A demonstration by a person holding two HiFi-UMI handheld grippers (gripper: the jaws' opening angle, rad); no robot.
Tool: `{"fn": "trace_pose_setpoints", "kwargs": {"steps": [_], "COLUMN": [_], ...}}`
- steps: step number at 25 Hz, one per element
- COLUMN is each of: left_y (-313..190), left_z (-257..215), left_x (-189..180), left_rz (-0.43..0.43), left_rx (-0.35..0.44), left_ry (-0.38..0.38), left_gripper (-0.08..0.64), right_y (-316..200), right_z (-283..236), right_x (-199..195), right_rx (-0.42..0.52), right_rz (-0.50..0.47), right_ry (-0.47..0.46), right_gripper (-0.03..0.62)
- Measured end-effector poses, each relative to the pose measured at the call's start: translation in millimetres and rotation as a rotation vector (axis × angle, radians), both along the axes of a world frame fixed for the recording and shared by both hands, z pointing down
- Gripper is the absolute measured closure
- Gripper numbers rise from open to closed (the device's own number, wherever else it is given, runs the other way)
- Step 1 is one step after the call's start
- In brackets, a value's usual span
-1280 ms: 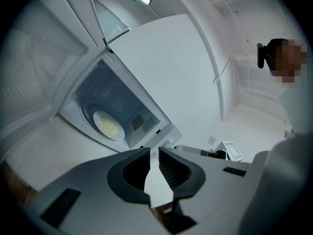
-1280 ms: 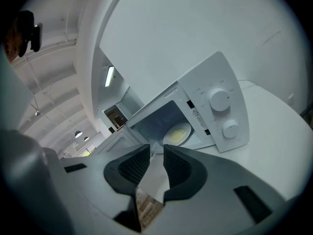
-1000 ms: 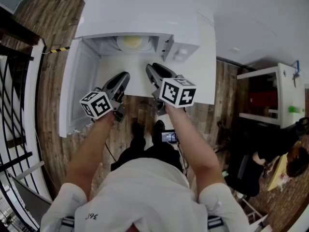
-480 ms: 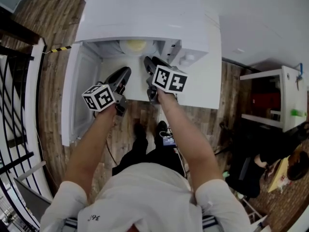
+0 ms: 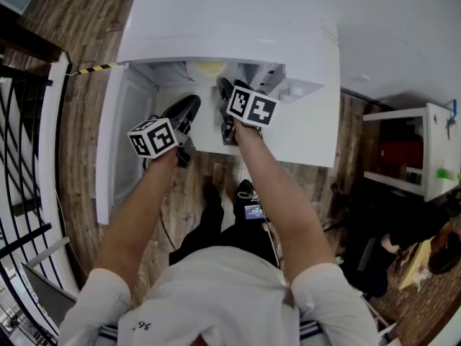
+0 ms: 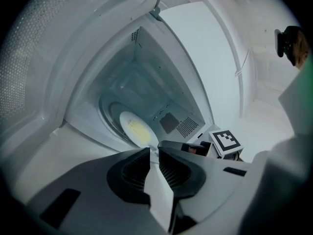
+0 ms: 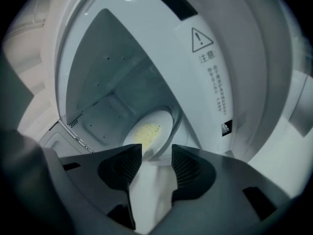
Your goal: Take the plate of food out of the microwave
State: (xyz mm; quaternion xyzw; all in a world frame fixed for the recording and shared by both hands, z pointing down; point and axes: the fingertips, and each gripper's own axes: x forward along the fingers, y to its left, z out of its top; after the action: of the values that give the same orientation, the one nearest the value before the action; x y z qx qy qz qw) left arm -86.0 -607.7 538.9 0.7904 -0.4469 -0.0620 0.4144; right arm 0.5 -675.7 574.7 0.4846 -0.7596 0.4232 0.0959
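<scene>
showing right gripper (image 7: pixel 156 153) at white microwave (image 5: pixel 216 20), jaws just opened, empty, to admit round white food plate (image 7: pixel 157 121); left gripper (image 6: pixel 154 153) barely apart.

The left tool (image 6: pixel 154 152) sits low at 6 o'clock, its jaws nearly together with a narrow empty gap. Just beyond the tips, at 11 o'clock, a white plate (image 6: pixel 136 129) with yellow food lies inside the open microwave (image 6: pixel 146 72). The right tool (image 6: pixel 182 147) shows at 3 o'clock, its marker cube (image 6: pixel 226 141) behind.
</scene>
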Motion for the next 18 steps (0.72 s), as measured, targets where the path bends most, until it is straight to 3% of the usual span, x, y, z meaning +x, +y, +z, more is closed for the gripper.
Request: {"fn": "trace_pose_setpoints", "kwargs": {"steps": [15, 18], "left_y": [-3, -5], "left_z": [15, 16], "left_x": [-4, -7], "left_rz": [0.019, 0.021], "left_rx": [-0.029, -0.03], "left_ry": [0.005, 0.006], "left_gripper": [0.522, 0.522], "right_y": [-25, -26], "right_z": [13, 12], "right_x": [-7, -6], "right_rx": [-0.074, -0.084], "right_rz": [0.068, 0.075], "right_ry": [0.102, 0.093], "right_gripper": [0.424, 0.452]}}
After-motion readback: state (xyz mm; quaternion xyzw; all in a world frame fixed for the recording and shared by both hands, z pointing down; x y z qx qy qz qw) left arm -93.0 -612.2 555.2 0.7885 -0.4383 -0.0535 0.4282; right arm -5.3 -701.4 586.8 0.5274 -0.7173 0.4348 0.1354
